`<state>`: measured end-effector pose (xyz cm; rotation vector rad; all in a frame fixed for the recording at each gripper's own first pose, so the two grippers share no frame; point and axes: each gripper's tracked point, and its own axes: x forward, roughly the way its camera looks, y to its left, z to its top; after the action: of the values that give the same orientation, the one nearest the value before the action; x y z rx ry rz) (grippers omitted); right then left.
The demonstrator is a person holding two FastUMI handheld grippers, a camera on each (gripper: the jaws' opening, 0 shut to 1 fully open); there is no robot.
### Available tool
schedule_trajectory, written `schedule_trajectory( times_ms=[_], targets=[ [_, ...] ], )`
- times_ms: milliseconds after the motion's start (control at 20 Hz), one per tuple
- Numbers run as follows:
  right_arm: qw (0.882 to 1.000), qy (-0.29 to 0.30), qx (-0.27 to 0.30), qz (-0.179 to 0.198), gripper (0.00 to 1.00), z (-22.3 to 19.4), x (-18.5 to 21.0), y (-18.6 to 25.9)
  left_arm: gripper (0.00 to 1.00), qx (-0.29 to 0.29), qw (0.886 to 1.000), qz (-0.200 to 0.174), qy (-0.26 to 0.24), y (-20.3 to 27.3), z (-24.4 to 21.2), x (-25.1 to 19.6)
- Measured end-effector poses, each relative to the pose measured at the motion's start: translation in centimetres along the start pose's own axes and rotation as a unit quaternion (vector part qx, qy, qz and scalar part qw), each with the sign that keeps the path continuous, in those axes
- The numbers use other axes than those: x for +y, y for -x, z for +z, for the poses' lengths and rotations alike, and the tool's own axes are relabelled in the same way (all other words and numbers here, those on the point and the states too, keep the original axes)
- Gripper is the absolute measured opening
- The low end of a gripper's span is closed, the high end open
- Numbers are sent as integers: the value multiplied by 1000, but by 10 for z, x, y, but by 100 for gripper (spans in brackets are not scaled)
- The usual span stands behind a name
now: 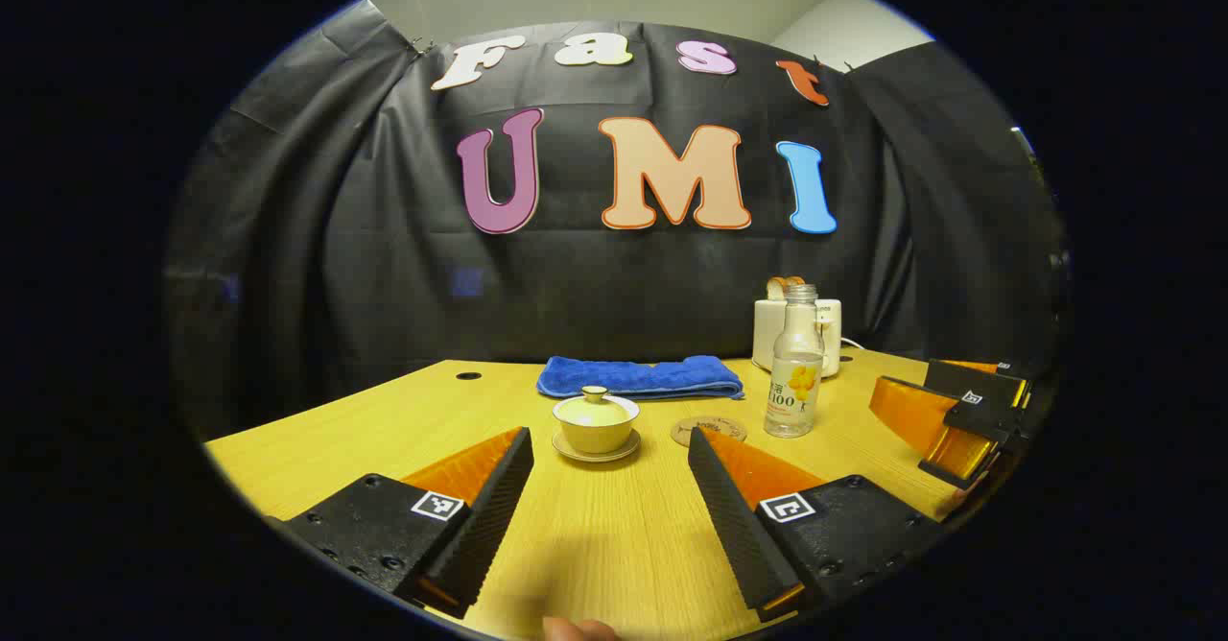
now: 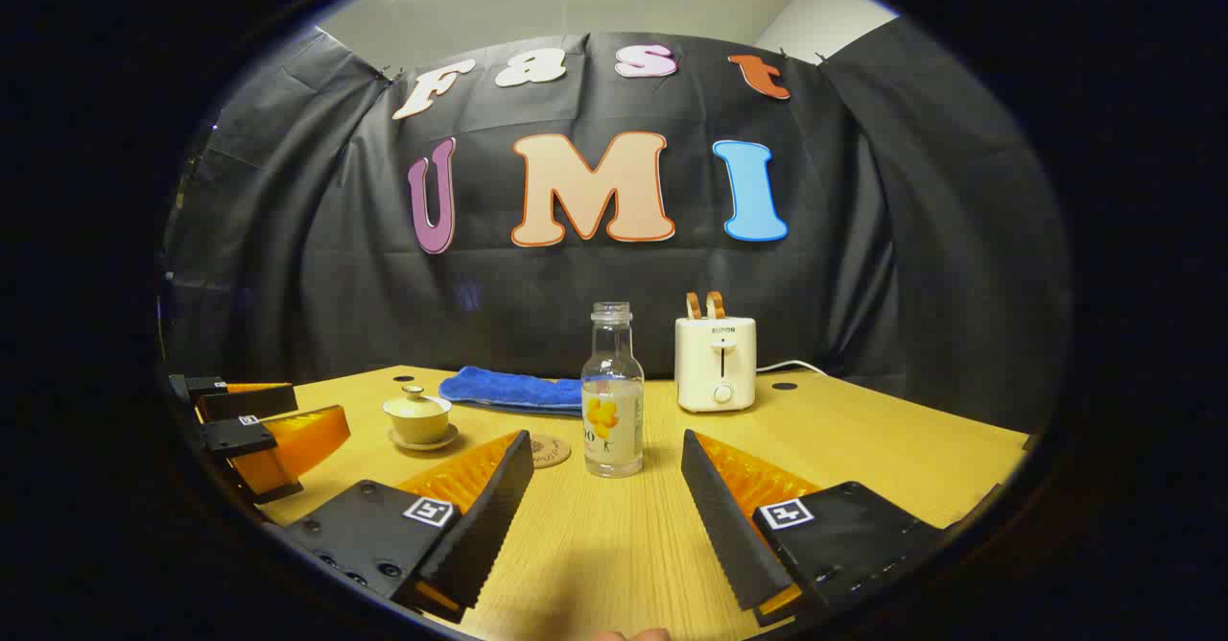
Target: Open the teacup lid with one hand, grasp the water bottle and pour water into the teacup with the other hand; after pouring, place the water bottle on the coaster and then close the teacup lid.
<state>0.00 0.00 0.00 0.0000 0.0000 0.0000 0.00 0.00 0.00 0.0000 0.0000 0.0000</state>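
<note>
A pale lidded teacup (image 1: 595, 420) rests on its saucer on the wooden table (image 1: 595, 535), straight ahead of my left gripper (image 1: 610, 451), which is open and short of the cup. A round cork coaster (image 1: 708, 430) lies to the cup's right, then a clear uncapped water bottle (image 1: 794, 363) stands upright. In the right gripper view the bottle (image 2: 612, 393) stands directly ahead of my open right gripper (image 2: 606, 457), with the coaster (image 2: 549, 451) and teacup (image 2: 418, 416) to its left. The right gripper (image 1: 959, 420) appears at the far right of the left gripper view, and the left gripper (image 2: 259, 430) at the far left of the right gripper view.
A folded blue towel (image 1: 639, 376) lies behind the cup. A white toaster (image 2: 716, 363) with bread slices stands at the back, its cord trailing right. Cable holes (image 1: 468, 375) dot the table's far edge. The black cloth wall closes the back.
</note>
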Motion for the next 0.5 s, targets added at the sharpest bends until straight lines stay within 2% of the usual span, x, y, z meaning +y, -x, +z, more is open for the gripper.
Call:
schedule_trajectory(
  times_ms=[100, 150, 200, 300, 350, 400, 500],
  targets=[
    [1000, 0, 4, -6, 94, 0, -2, 1, 95, 1, 1000, -2, 0, 1, -2, 0],
    [1000, 0, 3, -6, 98, 1, -2, 2, 95, 0, 1000, -2, 0, 1, 0, 1],
    [1000, 0, 2, -6, 94, 1, -1, 2, 95, -1, 1000, 0, 0, 1, -1, 1],
    [1000, 0, 2, -5, 98, 0, -1, 2, 95, -5, 1000, -2, 0, 2, 0, 1],
    [1000, 0, 3, -5, 94, 1, -1, 2, 95, -3, 1000, 0, -3, 0, -1, 1],
    [1000, 1, 3, -4, 100, 0, -1, 2, 95, 0, 1000, 0, -2, 3, -2, 1],
    [1000, 0, 2, -4, 98, 1, -1, 2, 95, -5, 1000, 1, -2, 1, -1, 1]
  ],
)
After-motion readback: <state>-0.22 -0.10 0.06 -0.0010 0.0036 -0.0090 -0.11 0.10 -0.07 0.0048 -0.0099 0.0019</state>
